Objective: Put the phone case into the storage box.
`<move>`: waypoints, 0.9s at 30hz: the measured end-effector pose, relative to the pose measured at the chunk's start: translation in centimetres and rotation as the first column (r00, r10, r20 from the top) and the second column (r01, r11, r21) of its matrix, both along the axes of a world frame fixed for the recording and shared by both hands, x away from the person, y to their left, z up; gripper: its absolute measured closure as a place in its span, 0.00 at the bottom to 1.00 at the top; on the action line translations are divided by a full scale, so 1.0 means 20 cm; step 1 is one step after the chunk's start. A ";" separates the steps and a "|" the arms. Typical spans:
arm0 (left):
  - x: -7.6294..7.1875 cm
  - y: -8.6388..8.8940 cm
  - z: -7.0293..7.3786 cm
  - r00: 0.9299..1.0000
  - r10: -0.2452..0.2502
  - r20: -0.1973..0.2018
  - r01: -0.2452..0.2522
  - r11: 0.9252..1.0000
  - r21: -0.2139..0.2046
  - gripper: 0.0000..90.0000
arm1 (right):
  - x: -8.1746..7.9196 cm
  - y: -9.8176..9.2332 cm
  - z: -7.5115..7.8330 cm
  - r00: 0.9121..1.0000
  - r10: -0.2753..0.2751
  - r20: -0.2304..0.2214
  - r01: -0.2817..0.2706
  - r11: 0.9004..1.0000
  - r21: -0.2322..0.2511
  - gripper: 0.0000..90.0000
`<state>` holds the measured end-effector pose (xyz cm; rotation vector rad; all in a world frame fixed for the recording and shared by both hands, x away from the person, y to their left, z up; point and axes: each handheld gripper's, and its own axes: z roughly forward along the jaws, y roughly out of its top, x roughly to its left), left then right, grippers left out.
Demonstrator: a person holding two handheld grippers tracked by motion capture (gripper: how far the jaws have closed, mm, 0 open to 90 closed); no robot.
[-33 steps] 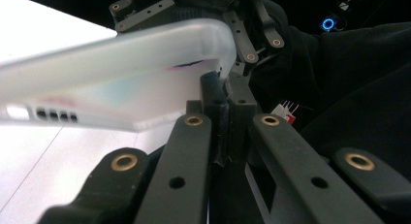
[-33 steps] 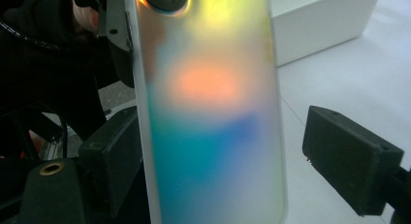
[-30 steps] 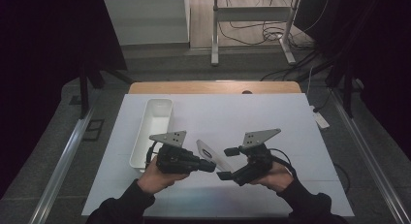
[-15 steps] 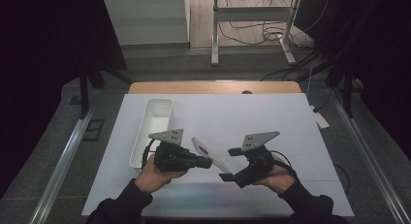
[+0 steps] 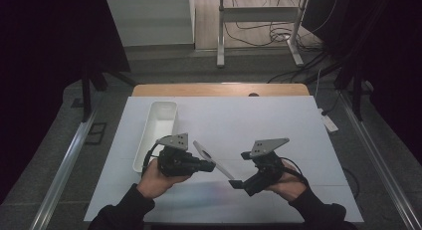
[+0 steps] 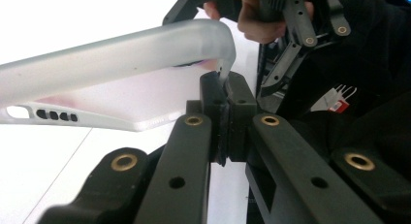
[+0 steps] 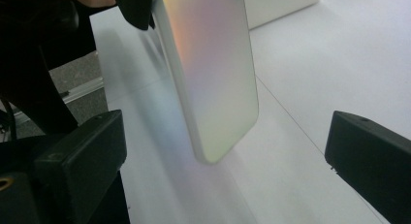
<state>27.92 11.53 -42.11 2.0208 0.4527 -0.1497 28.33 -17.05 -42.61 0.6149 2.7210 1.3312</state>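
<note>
Phone case [image 6: 111,73], seemingly unbranded, is pinched by left gripper [image 6: 225,95]; right gripper [image 7: 223,151] gapes.

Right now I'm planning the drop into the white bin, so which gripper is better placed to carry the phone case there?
Left. The left gripper is already shut on the phone case and sits beside the white bin. The right gripper is open and farther from it.

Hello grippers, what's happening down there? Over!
Left gripper shut on frosted iridescent phone case. Right gripper open, case end between its jaws. White plastic tray off to the left.
</note>
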 end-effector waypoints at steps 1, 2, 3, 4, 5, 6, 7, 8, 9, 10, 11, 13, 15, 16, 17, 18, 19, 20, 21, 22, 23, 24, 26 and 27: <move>0.00 0.00 0.00 1.000 0.007 0.003 -0.007 1.000 0.006 0.99 | 0.00 0.00 0.00 1.000 -0.004 0.003 0.004 1.000 -0.002 0.00; 0.00 0.00 0.00 1.000 0.013 0.003 -0.013 1.000 0.010 0.99 | 0.00 -0.01 0.00 1.000 -0.013 0.006 0.013 1.000 -0.008 0.00; 0.00 0.01 0.00 1.000 0.021 0.004 -0.021 1.000 0.016 0.99 | -0.01 -0.01 -0.01 1.000 -0.016 0.007 0.016 1.000 -0.007 0.00; 0.00 0.01 0.00 1.000 0.021 0.004 -0.021 1.000 0.016 0.99 | -0.01 -0.01 -0.01 1.000 -0.019 0.009 0.019 1.000 -0.011 0.00; 0.00 0.01 0.00 1.000 0.028 0.008 -0.028 0.999 0.024 0.99 | -0.01 -0.01 -0.01 1.000 -0.019 0.009 0.019 1.000 -0.011 0.00; 0.00 0.01 0.00 0.999 0.032 0.012 -0.032 0.999 0.029 0.99 | -0.01 -0.01 -0.01 1.000 -0.021 0.011 0.021 1.000 -0.018 0.00; 0.00 0.01 0.00 0.999 0.036 0.014 -0.036 0.999 0.033 0.99 | -0.01 -0.02 -0.01 1.000 -0.027 0.012 0.027 0.999 -0.028 0.00; 0.00 0.00 0.00 0.999 0.043 0.014 -0.043 0.998 0.037 0.99 | -0.01 -0.02 -0.01 1.000 -0.027 0.012 0.027 0.999 -0.028 0.00; 0.00 0.00 0.00 0.999 0.046 0.016 -0.047 0.998 0.041 0.99 | -0.01 -0.02 -0.02 0.999 -0.030 0.017 0.031 0.999 -0.033 0.00; 0.00 0.00 0.00 0.999 0.052 0.016 -0.053 0.997 0.047 0.99 | -0.02 -0.02 -0.02 0.999 -0.032 0.016 0.032 0.999 -0.038 0.00; 0.00 0.01 0.00 0.998 0.057 0.018 -0.058 0.997 0.052 0.99 | -0.02 -0.02 -0.02 0.999 -0.033 0.017 0.034 0.999 -0.041 0.00; 0.00 0.01 0.00 0.998 0.066 0.019 -0.067 0.996 0.058 0.99 | -0.02 -0.03 -0.03 0.999 -0.038 0.017 0.039 0.998 -0.042 0.00; 0.00 0.01 0.00 0.997 0.080 0.022 -0.081 0.994 0.067 0.99 | -0.02 -0.04 -0.03 0.999 -0.044 0.020 0.045 0.998 -0.046 0.00; 0.00 0.02 0.00 0.996 0.084 0.024 -0.086 0.994 0.070 0.99 | -0.02 -0.04 -0.03 0.998 -0.051 0.022 0.052 0.997 -0.052 0.00; 0.01 0.02 0.00 0.996 0.088 0.024 -0.090 0.993 0.072 0.99 | -0.02 -0.05 -0.03 0.998 -0.055 0.025 0.056 0.997 -0.056 0.00; 0.01 0.02 0.00 0.995 0.100 0.025 -0.101 0.992 0.077 0.99 | -0.02 -0.05 -0.04 0.998 -0.056 0.024 0.057 0.997 -0.056 0.00; 0.01 0.02 0.00 0.995 0.100 0.025 -0.101 0.992 0.077 0.99 | -0.02 -0.05 -0.04 0.998 -0.060 0.027 0.061 0.996 -0.061 0.00; 0.01 0.03 0.00 0.994 0.103 0.028 -0.105 0.991 0.081 0.99 | -0.02 -0.05 -0.04 0.998 -0.060 0.027 0.061 0.996 -0.061 0.00; 0.01 0.03 0.00 0.993 0.112 0.032 -0.115 0.990 0.084 0.99 | -0.02 -0.06 -0.04 0.997 -0.065 0.030 0.067 0.996 -0.066 0.00; 0.01 0.03 0.00 0.993 0.112 0.032 -0.115 0.990 0.084 0.99 | -0.03 -0.07 -0.04 0.997 -0.071 0.030 0.073 0.995 -0.069 0.00; 0.02 0.03 0.01 0.992 0.119 0.036 -0.121 0.989 0.088 0.99 | -0.03 -0.08 -0.04 0.997 -0.073 0.029 0.074 0.995 -0.069 0.00; 0.02 0.03 0.01 0.992 0.119 0.036 -0.121 0.989 0.088 0.98 | -0.03 -0.08 -0.04 0.997 -0.073 0.029 0.074 0.995 -0.069 0.00; 0.02 0.04 0.01 0.990 0.130 0.048 -0.135 0.986 0.097 0.98 | -0.04 -0.09 -0.04 0.996 -0.083 0.030 0.085 0.994 -0.072 0.00; 0.03 0.04 0.01 0.989 0.137 0.053 -0.142 0.985 0.102 0.98 | -0.04 -0.10 -0.04 0.996 -0.087 0.032 0.089 0.993 -0.073 0.00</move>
